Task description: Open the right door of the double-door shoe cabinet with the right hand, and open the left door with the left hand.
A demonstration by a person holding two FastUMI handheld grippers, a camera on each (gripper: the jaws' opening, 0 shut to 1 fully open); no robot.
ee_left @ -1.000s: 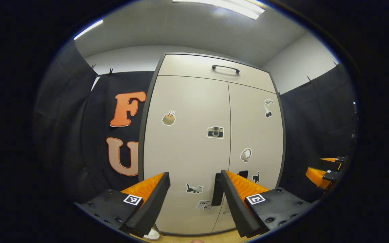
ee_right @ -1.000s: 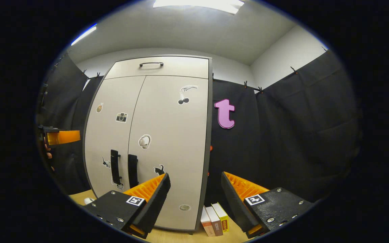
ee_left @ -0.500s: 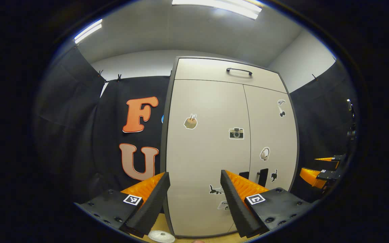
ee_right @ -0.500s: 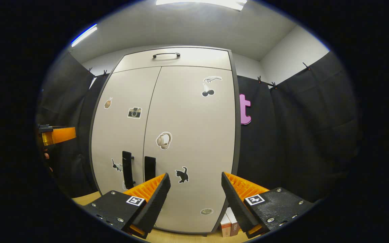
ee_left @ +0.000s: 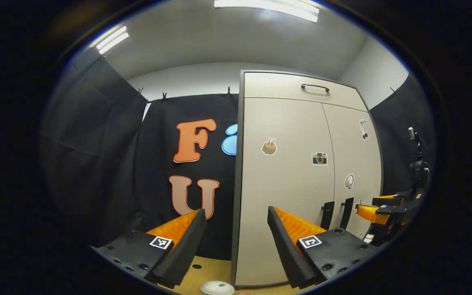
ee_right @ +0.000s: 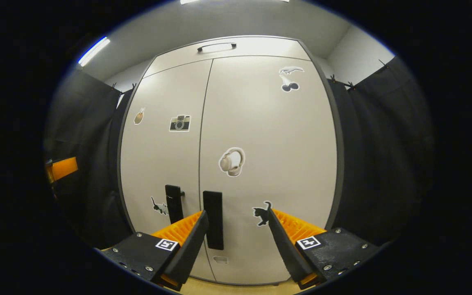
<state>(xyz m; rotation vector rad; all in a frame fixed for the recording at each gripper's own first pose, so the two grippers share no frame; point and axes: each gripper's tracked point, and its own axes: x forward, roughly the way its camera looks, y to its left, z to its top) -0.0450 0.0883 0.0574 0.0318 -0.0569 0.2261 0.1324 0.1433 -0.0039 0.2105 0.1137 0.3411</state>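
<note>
Both tools are held with their fingers spread apart and nothing between them. In the right gripper view, the right tool (ee_right: 236, 241) is seen close in front of the shoe cabinet (ee_right: 236, 123), and its fingers are clear of the door. In the left gripper view, the left tool (ee_left: 236, 241) is seen farther back, off the cabinet's left side, facing its left edge; the right tool (ee_left: 377, 209) is also seen there at the far right, partly cut off, near the handles.

Both doors are shut. The right door (ee_right: 268, 135) and the left door (ee_right: 162, 155) are separated by a narrow central seam. A top panel with a dark bar handle (ee_right: 216, 46) is seen above them. The cabinet's lower edge is hidden behind the tool fingers.

Two dark vertical handles are set low beside the seam: the right door handle (ee_right: 213, 225) is seen just beside the right tool's left finger, its lower part close to that finger's tip, and the left door handle (ee_right: 173, 203) is partly covered at its base.

Small stickers are scattered on the doors: headphones (ee_right: 232, 161), a camera (ee_right: 179, 123), cherries (ee_right: 288, 85) and a cat (ee_right: 261, 213); a second cat sticker (ee_right: 159, 206) is hard to make out.

A small white round object (ee_left: 217, 288) is cut off at the bottom of the left gripper view, and what it is cannot be told.
</note>
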